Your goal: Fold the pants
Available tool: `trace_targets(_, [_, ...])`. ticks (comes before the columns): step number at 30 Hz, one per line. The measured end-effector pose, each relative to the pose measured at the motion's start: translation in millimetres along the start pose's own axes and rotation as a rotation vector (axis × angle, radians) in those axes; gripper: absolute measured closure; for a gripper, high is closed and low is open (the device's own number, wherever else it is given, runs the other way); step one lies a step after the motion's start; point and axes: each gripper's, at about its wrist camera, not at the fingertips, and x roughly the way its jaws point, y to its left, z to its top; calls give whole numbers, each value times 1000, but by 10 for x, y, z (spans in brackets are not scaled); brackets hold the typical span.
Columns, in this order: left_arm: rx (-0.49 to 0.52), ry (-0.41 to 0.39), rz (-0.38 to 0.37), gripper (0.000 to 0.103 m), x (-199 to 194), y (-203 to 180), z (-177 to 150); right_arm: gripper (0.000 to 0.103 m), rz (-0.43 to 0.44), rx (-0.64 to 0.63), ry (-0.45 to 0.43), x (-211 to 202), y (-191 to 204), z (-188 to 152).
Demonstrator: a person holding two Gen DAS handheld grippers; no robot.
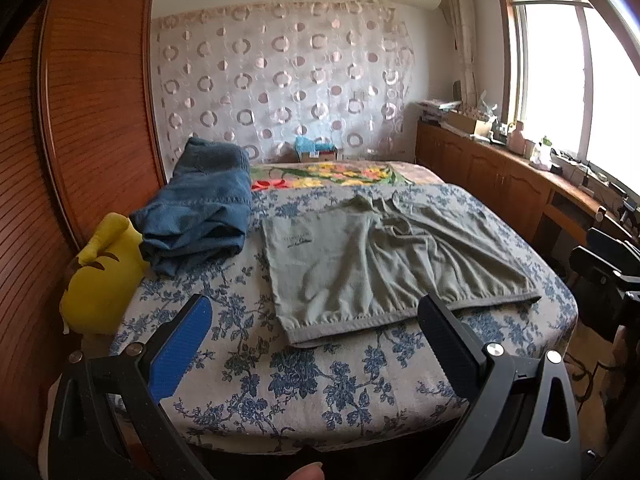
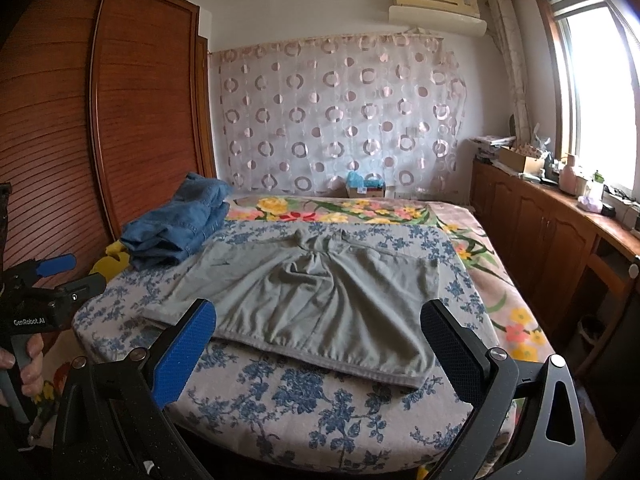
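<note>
The grey pants (image 2: 320, 300) lie spread flat on the bed (image 2: 340, 420), waistband toward the near edge, on a blue-flowered cover. The right gripper (image 2: 320, 320) hangs above the near edge, its fingers (image 2: 188, 344) wide apart and empty. At the far left a hand (image 2: 24, 364) holds the left gripper (image 2: 60, 276), off the bed. Folded jeans (image 2: 180, 228) sit at the bed's far left corner, beside the wardrobe (image 2: 100, 120).
</note>
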Motion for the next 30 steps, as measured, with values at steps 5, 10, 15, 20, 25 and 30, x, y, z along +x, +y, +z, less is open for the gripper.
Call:
trace_targets(5, [-7,31,-9,0,159,73,-67,6,-2,4,34,37,-106,-41])
trace_targets(10, [-1,57,-14,0,307,112,-122,8,-23,6,67,64,-190,-53])
trace_targets(15, [-22,82,-34,0,425,197,-173,9,-51,16,110,100,-302,-85])
trace_targets(20, [-58,97,-71,2,510,320,-225,9,-84,30,145,57,-367,-97])
trace_targets(25, [-82,121,-93,7,630,403,-273,13,-100,49,175,31,-363,-89])
trace_targets(30, [-102,174,-113,38,830,441,-321,24,-90,63,206,61,-316,-79])
